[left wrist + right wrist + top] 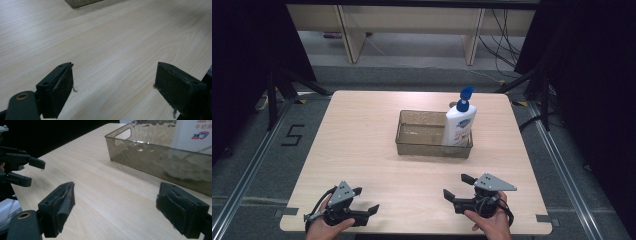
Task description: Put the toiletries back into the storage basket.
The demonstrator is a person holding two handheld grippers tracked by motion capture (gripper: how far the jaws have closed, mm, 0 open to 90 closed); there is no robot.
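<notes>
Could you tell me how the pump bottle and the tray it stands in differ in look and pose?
The pump bottle is opaque white with a blue pump head, while the tray is see-through, smoky grey plastic. The pump bottle stands tall and upright, rising well above the rim; the tray lies low and wide on the table. The pump bottle bears a printed label; the tray has a rippled wall and a cut-out handle. Neither gripper touches either one.

Bright overhead light, dark surroundings, soft close-up focus.
</notes>
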